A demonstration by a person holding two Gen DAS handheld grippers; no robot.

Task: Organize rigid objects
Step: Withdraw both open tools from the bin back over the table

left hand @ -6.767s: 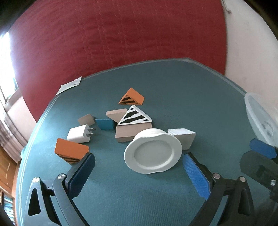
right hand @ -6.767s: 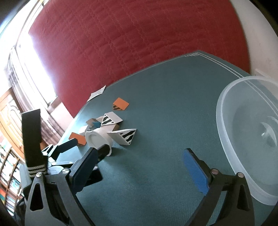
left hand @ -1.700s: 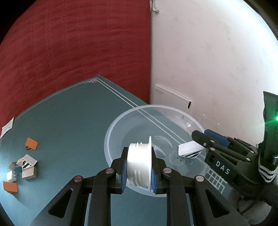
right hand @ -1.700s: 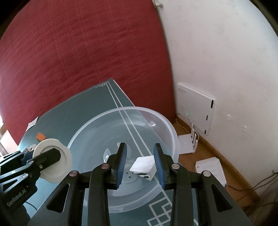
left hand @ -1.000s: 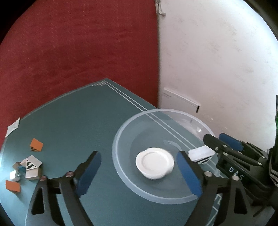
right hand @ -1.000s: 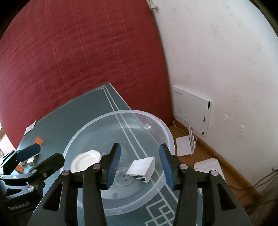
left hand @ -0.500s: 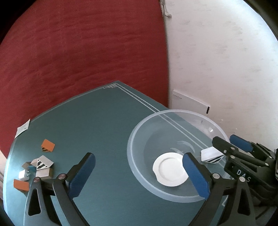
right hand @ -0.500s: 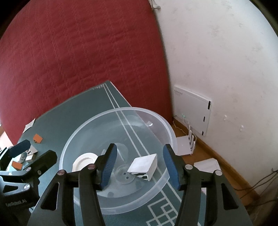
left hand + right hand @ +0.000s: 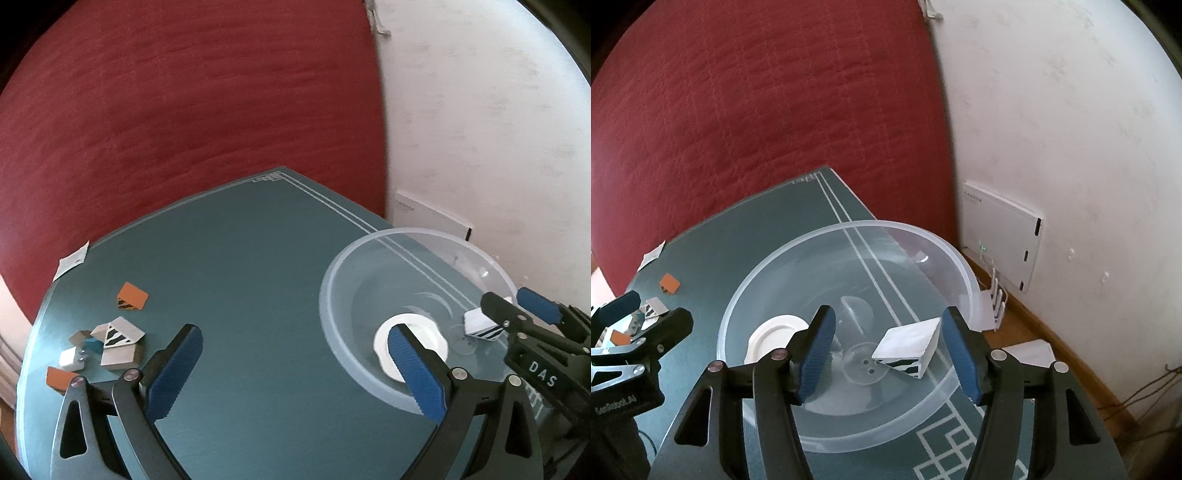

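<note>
From the left wrist camera, the left gripper (image 9: 291, 369) hangs above the teal table (image 9: 240, 258) with its blue-padded fingers (image 9: 173, 373) spread wide and nothing between them. Its right finger overlaps the near rim of the clear plastic bowl (image 9: 332, 280), which sits toward the table's right corner. Inside the bowl lies a white round lid (image 9: 417, 328), partly hidden by that finger, and just beyond it a white block with black stripes (image 9: 478, 325). The right gripper (image 9: 517, 306) reaches in over the bowl's right side, close to the block. Far to the left, well apart from the bowl, a cluster of small pieces remains on the table: an orange wedge (image 9: 132, 296) set slightly away from the rest, a striped triangular block (image 9: 117, 332), a white charger plug (image 9: 72, 359) and another orange piece (image 9: 61, 377) at the edge. A paper slip (image 9: 72, 260) lies near the far left border.

From the right wrist camera, the right gripper (image 9: 888, 354) hovers over the bowl (image 9: 827, 236) with its fingers (image 9: 816, 354) parted. The striped white block (image 9: 910, 347) sits between them on the bowl's floor, seemingly free of both pads, though the angle makes contact with the right pad hard to rule out. The white lid (image 9: 768, 334) rests at the bowl's left side. The left gripper (image 9: 639, 314) shows at the left edge, open.
</note>
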